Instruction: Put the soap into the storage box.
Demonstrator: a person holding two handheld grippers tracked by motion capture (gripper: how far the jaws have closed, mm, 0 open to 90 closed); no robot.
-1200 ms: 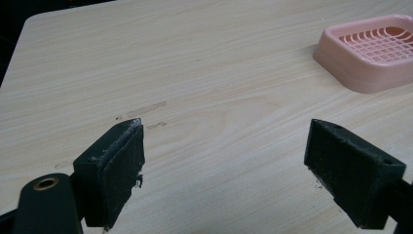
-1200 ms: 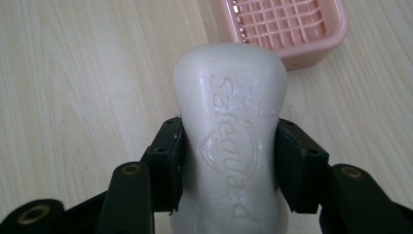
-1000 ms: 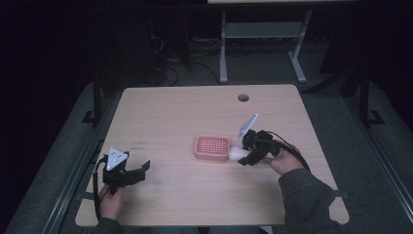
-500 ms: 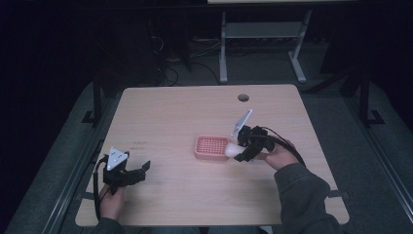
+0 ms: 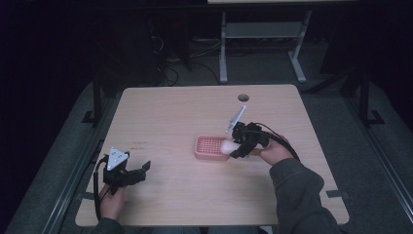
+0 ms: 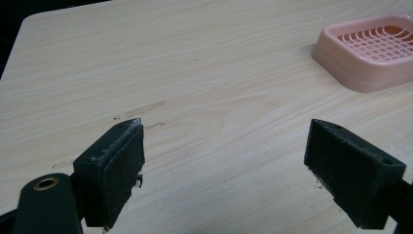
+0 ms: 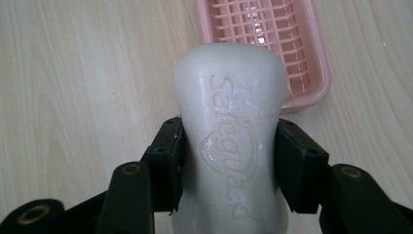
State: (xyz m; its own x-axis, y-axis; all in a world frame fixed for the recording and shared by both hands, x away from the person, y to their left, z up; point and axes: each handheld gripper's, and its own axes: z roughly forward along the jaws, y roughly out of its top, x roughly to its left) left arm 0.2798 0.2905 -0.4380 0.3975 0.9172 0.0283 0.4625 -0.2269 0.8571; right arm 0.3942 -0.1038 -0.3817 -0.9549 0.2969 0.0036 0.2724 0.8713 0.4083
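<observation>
High view, from above the person's side: a pale wooden table (image 5: 170, 117) stands in a dark room, with a small pink soap dish (image 5: 208, 147) near its middle. At the right, the right gripper (image 5: 233, 148) is clamped on a white bar of soap (image 5: 227, 146), held at the dish's right edge and just above it. At the near left corner of the table, the left gripper (image 5: 141, 170) rests well apart from the dish, its fingers spread wide with nothing between them.

Risks, as a judgement: the soap is smooth and rounded, and the pads grip only its lower sides, so it could slip or twist out before it is over the dish. If let go too early, it may land on the rim, tip the light dish or slide onto the table. Nothing holds the dish steady, so a nudge from the black fingers could push it away.

Right gripper view: the soap (image 7: 229, 122) stands between the two pads, embossed lettering and a shield visible, with the slotted dish (image 7: 265, 44) beyond its top end. The high view is too distant to show that lettering or the grid.

Left gripper view: the open fingers frame bare wood, with the dish (image 6: 370, 53) at the far right and a faint scuff mark (image 6: 141, 109) on the table.
</observation>
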